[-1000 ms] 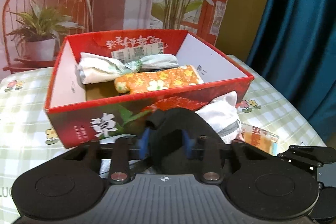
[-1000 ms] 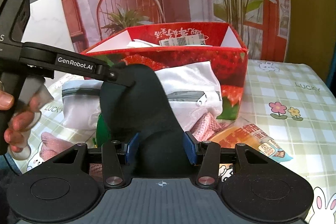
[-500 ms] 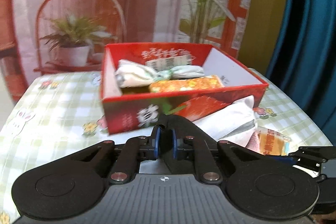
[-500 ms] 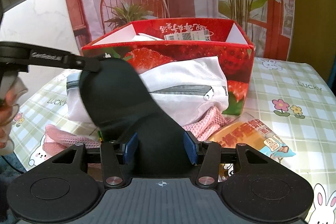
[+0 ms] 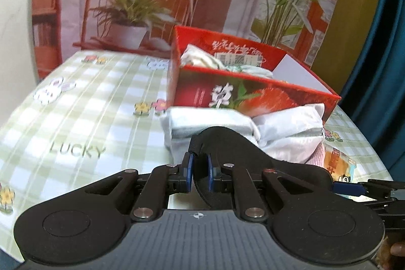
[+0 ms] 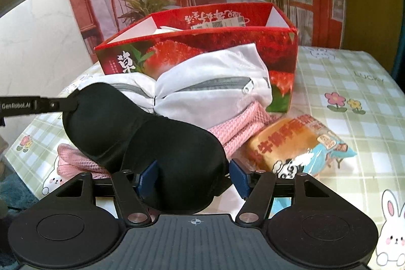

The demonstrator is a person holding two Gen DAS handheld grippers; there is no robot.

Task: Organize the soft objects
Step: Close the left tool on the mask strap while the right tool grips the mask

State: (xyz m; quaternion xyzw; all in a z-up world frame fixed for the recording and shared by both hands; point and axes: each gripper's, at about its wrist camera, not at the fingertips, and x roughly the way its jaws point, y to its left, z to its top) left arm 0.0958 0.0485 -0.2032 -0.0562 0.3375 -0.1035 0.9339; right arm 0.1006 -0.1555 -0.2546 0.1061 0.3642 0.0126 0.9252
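Two grippers meet on a padded black sleep mask (image 6: 141, 141) above pink knit and white zippered pouches — left gripper (image 5: 198, 170) clamped on its strap end, right gripper (image 6: 193, 175) opening, pads clear of the moulded cup.

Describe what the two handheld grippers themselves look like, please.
Both are matte black plastic. The left gripper and the right gripper each have a ribbed grey-black base, two round discs, linkage arms with silver rivets, and blue-padded jaws. White "GenRobot.AI" lettering marks the left one's side.

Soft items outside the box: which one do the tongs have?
The black eye mask, pinched at one end by the left tongs; white pouch and pink cloth lie untouched.
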